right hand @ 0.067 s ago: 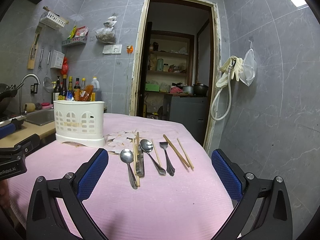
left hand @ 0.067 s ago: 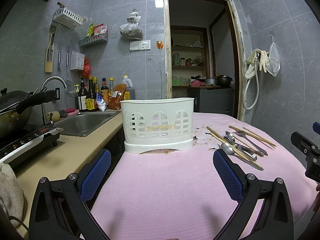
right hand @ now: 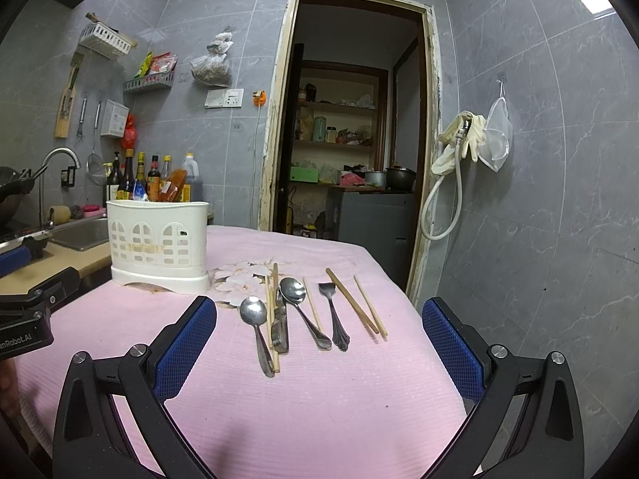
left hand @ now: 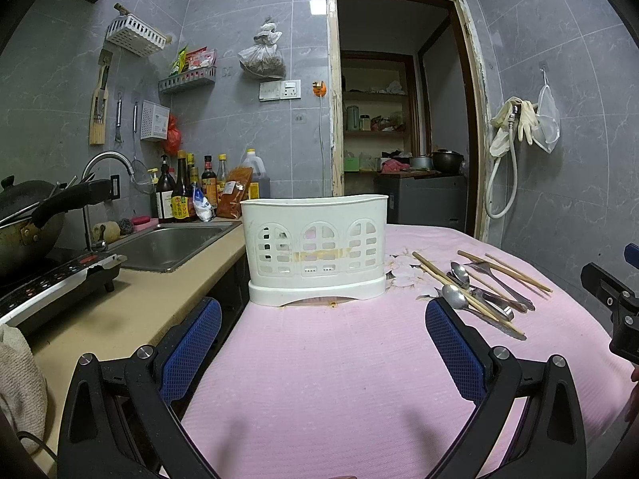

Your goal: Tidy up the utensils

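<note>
the left gripper (left hand: 322, 343) is spread wide and holds nothing, facing the white utensil holder (left hand: 315, 251) standing on the pink-covered worktop (left hand: 339, 379). the right gripper (right hand: 319, 343) is likewise wide apart and unloaded, above the spoons (right hand: 255, 319), fork (right hand: 333, 311) and chopsticks (right hand: 351, 299) lying right of the holder.

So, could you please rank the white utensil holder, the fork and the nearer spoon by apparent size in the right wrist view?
1. White utensil holder, clearly largest.
2. Nearer spoon and fork: too alike to rank.
</note>
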`<state>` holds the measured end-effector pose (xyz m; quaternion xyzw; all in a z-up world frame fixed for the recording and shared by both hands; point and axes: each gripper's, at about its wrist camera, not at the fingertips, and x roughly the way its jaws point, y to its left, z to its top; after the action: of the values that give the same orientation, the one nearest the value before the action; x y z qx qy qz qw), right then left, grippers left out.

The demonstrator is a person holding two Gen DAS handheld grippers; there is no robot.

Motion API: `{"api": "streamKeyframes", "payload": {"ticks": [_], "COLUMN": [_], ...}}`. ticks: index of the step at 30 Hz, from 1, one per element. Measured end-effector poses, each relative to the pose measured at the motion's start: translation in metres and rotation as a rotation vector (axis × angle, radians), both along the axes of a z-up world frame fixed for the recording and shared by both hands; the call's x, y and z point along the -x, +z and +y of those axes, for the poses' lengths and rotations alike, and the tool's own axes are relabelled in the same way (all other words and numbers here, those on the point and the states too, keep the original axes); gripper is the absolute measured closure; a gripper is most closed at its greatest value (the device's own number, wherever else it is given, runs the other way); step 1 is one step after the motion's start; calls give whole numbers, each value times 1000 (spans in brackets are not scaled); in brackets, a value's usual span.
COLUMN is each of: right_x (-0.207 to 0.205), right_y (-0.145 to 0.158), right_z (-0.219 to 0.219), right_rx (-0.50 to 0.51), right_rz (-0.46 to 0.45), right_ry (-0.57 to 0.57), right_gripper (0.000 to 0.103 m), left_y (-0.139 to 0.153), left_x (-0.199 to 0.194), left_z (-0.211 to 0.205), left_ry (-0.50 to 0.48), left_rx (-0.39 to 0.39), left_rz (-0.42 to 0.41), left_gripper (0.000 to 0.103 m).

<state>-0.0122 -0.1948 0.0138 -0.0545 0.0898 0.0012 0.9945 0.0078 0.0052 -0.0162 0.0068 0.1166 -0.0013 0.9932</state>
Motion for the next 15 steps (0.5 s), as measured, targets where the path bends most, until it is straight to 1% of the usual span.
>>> {"api": "streamKeyframes", "payload": {"ticks": [10, 15], "right_x": [0, -7], "right_y": [1, -8], "right_z": [-1, 8], "right_rx": [-2, -6], "right_rz": [3, 8], "right_ry": [0, 1], "right_gripper": [0, 0], "left_y": [0, 1], "left_x": [-1, -2], "left_z": [-1, -2], "left_ry": [-1, -4], "left_rx": [-4, -5], "left_rz": [7, 17], "left_gripper": [3, 3]}}
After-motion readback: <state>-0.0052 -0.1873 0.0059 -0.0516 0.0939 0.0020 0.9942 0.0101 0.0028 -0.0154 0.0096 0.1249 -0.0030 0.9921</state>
